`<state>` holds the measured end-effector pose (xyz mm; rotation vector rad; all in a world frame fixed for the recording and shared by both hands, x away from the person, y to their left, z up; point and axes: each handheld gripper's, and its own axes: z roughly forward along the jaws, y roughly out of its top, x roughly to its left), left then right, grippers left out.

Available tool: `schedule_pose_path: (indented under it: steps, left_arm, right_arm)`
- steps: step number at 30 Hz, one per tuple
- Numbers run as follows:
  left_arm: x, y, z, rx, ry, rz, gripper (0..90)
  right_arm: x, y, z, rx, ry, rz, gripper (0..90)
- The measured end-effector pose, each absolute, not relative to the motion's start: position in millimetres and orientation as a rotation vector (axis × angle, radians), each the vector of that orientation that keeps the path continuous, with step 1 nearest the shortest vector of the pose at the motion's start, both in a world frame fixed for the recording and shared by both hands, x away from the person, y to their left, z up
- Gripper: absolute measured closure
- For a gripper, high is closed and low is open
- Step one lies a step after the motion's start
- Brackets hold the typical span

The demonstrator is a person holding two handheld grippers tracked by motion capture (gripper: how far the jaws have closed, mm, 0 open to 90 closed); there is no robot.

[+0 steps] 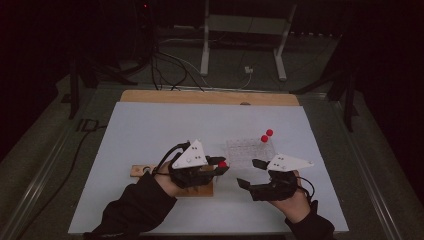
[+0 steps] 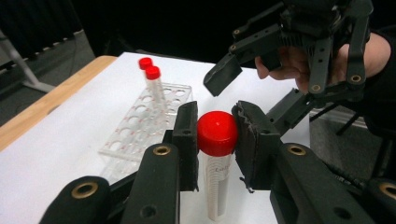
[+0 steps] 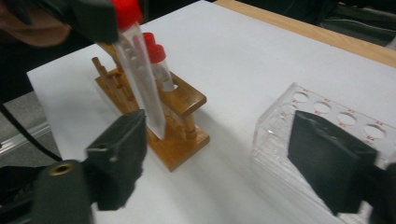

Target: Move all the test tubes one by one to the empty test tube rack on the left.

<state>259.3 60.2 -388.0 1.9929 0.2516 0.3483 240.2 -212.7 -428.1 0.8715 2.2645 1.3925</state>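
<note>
My left gripper (image 2: 215, 135) is shut on the red cap of a clear tube (image 2: 217, 186), which hangs tilted over the wooden rack (image 3: 182, 140). From above, that left gripper (image 1: 220, 167) sits at the table's middle with the red cap (image 1: 222, 164) between its tips. The wooden rack holds another red-capped tube (image 3: 159, 60). My right gripper (image 1: 250, 173) stands open to the right, nothing between its jaws, next to the clear plastic rack (image 1: 250, 150). Two red-capped tubes (image 1: 267, 135) stand at that rack's far end. The held tube (image 3: 140, 79) shows beyond the right gripper (image 3: 219, 158).
A white board (image 1: 150, 125) covers the table, with a wooden edge (image 1: 210, 97) at the back. Behind the table are a metal stand (image 1: 205, 50) and loose cables (image 1: 170, 70) on the floor. A dark sleeve (image 1: 135, 210) comes in at lower left.
</note>
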Motion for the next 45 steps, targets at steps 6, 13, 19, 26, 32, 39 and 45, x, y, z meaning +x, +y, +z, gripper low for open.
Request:
schedule_pose_path:
  steps: [6, 13, 19, 26, 32, 39, 45]
  left_arm:
    - [257, 78, -379, 1.985, 0.270, 0.392, 72.0]
    - [260, 110, -365, 1.937, 0.330, 0.458, 72.0]
    - [258, 138, -359, 1.918, 0.388, 0.516, 72.0]
    - [260, 162, -364, 1.900, 0.454, 0.549, 72.0]
    - [267, 170, -381, 1.871, 0.498, 0.545, 72.0]
    - [273, 170, -402, 1.871, 0.526, 0.519, 72.0]
    - [278, 165, -420, 1.901, 0.538, 0.483, 72.0]
  right_arm:
    - [242, -213, -429, 0.880, 2.265, 1.390, 7.3]
    - [242, -217, -428, 0.862, 2.271, 1.428, 0.3]
    - [242, -218, -428, 0.871, 2.265, 1.437, 0.0]
    - [244, -218, -429, 0.875, 2.265, 1.429, 0.0]
    - [244, -220, -429, 0.886, 2.244, 1.414, 0.0]
    - [244, -222, -429, 0.888, 2.241, 1.420, 0.0]
    - [244, -222, -431, 0.883, 2.245, 1.415, 0.0]
